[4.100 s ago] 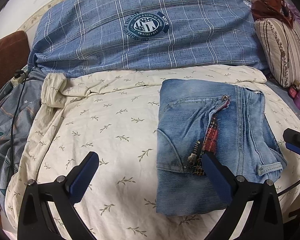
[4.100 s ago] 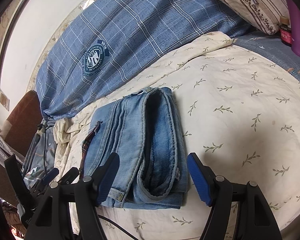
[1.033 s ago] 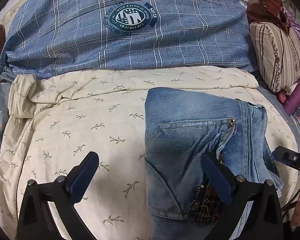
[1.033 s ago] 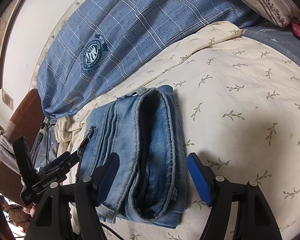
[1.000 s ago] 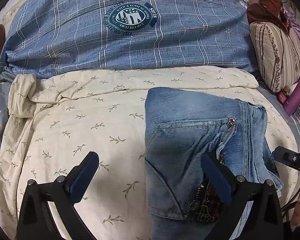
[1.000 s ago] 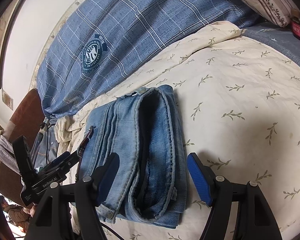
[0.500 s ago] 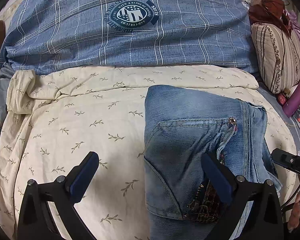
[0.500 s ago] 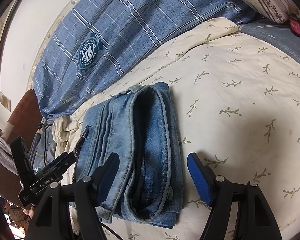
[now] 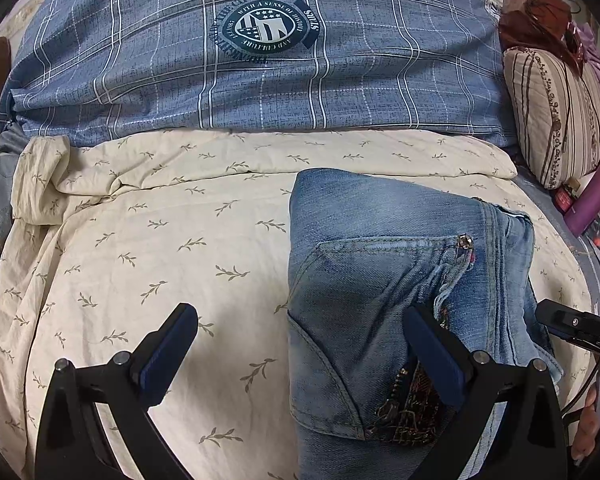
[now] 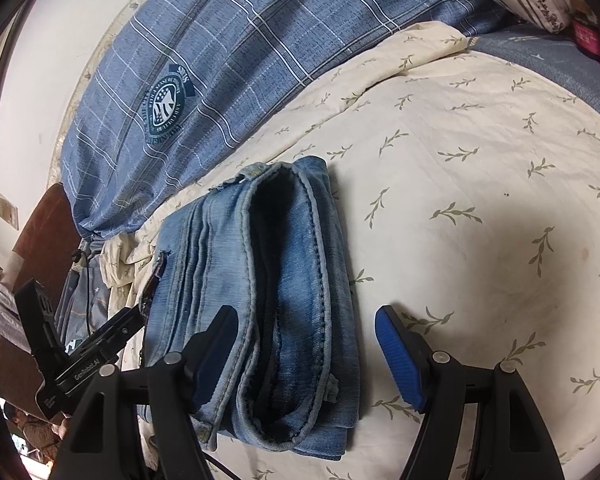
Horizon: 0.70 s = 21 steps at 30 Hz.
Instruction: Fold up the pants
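Observation:
Light blue jeans (image 9: 384,280) lie folded into a thick rectangle on a cream leaf-print sheet (image 9: 160,248). My left gripper (image 9: 300,332) hovers open over the bundle's left edge, its right finger above the zipper and pocket, nothing between the pads. In the right wrist view the same jeans (image 10: 276,288) show their stacked folds and waistband end. My right gripper (image 10: 306,332) stands open astride the near end of the bundle, pads apart from the denim. The left gripper's body (image 10: 80,356) shows at that view's left edge.
A blue plaid quilt (image 9: 260,60) with a round crest is bunched along the far side of the bed. A striped pillow (image 9: 560,112) and a purple bottle (image 9: 592,192) sit at the right. A brown headboard (image 10: 40,236) stands at the far left.
Over the last second both views shifted only slightly. Compared with four seconds ago, both grippers have come closer to the jeans, which lie as before.

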{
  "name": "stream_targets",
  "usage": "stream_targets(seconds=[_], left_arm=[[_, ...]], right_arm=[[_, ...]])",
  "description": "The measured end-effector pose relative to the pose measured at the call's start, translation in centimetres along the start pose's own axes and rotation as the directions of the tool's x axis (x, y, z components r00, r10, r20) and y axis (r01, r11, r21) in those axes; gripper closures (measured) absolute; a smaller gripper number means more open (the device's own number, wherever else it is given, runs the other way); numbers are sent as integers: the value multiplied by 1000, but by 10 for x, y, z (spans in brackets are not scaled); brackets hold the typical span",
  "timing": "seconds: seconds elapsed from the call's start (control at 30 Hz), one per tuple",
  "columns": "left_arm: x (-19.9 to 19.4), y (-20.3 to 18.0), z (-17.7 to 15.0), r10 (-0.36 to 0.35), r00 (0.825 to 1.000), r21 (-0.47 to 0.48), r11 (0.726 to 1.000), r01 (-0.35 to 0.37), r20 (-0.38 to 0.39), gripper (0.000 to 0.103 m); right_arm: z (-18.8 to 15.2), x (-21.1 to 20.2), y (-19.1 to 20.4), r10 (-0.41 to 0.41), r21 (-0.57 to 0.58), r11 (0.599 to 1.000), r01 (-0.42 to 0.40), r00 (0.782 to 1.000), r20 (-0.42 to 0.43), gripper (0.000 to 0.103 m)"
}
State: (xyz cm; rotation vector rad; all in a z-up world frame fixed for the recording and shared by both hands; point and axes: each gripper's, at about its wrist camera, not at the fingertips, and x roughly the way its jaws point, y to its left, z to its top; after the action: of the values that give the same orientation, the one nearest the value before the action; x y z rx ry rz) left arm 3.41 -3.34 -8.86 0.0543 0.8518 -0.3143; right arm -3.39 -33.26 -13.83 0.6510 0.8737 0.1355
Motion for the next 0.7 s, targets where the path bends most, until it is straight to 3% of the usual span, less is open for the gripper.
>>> stream_targets(seconds=[0.17,0.43,0.7], left_arm=[[5,3,-2,-21,1000,-21,1000,21,-10,0],[7,16,-2,-114,992,-101,989,109,-45,0],[-7,19,-8,-142,989,-33,989,141,-29,0]], right_arm=[[0,3,-2,2,12,1000,-2,1000,-10,28],[0,8,-1,19,3,1000,-19,1000,-16,27],[1,17,10,85,13,996,-85,995,-44,25]])
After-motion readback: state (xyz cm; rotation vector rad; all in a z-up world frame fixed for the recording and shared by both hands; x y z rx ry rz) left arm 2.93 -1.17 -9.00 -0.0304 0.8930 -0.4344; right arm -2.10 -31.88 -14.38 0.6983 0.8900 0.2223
